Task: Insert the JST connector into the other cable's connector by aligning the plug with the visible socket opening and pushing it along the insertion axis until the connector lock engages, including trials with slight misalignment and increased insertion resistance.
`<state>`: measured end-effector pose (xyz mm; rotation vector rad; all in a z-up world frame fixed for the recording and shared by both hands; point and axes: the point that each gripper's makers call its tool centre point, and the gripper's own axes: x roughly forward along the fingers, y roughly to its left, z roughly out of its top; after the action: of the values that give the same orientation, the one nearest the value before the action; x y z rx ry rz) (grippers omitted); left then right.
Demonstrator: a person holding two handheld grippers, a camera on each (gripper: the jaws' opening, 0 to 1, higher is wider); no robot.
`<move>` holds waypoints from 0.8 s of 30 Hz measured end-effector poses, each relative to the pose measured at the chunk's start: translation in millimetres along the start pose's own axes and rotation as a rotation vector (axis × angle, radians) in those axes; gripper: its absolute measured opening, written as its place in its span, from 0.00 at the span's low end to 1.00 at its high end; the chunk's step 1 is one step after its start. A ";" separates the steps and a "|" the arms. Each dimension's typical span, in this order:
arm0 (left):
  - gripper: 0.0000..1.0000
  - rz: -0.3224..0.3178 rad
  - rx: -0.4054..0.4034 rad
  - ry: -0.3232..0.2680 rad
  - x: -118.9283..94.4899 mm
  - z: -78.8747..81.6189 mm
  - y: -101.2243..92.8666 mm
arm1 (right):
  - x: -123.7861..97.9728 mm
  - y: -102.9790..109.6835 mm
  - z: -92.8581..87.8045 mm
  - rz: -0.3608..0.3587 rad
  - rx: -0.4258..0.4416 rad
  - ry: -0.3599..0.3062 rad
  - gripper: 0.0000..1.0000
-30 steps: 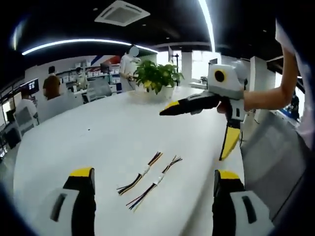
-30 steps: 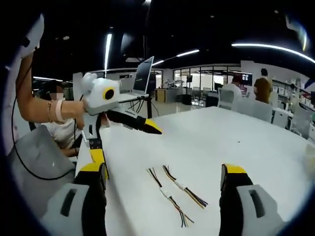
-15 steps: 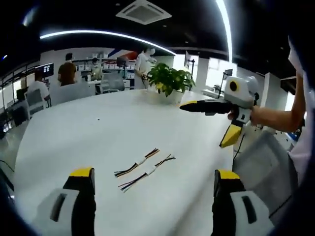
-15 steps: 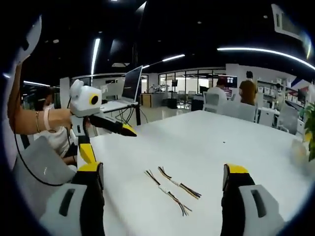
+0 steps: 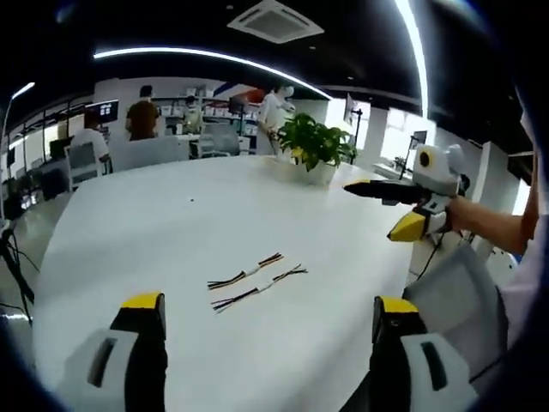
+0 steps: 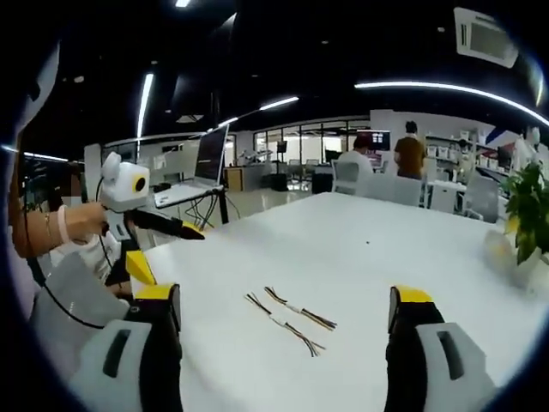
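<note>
I am holding the left gripper (image 5: 266, 343) with jaws wide apart, gripping nothing. Two cables (image 5: 256, 282) are lying side by side on the white table (image 5: 129, 223), ahead between my jaws, well clear of them. The right gripper (image 6: 287, 343) is gaping too, its jaws empty, the same two cables (image 6: 287, 316) ahead between them. One potted plant (image 5: 316, 146) is sitting beyond the cables.

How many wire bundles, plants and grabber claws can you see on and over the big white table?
Cables with connectors: 2, one beside the other, both lying on the white table.
Potted plants: 1.
Grippers: 2, the left gripper and the right gripper, both open and holding nothing.
Total: 5.
</note>
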<state>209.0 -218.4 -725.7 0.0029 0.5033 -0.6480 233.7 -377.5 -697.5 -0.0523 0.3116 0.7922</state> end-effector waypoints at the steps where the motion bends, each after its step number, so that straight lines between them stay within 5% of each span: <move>1: 0.98 -0.004 0.001 0.000 -0.2 -0.6 -1.0 | -0.3 0.4 -0.9 -0.002 0.007 0.002 0.99; 10: 0.98 -0.014 -0.010 0.038 -1.7 -13.8 -20.7 | -14.6 1.9 -16.5 -0.053 0.077 0.052 0.99; 24: 0.97 0.023 -0.014 0.085 -17.5 -26.2 -19.1 | -54.5 -12.6 -34.7 -0.155 0.161 0.075 0.98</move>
<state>174.2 -219.5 -738.0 0.0236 0.5891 -0.6234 197.8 -429.7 -715.4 0.0448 0.4364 0.6102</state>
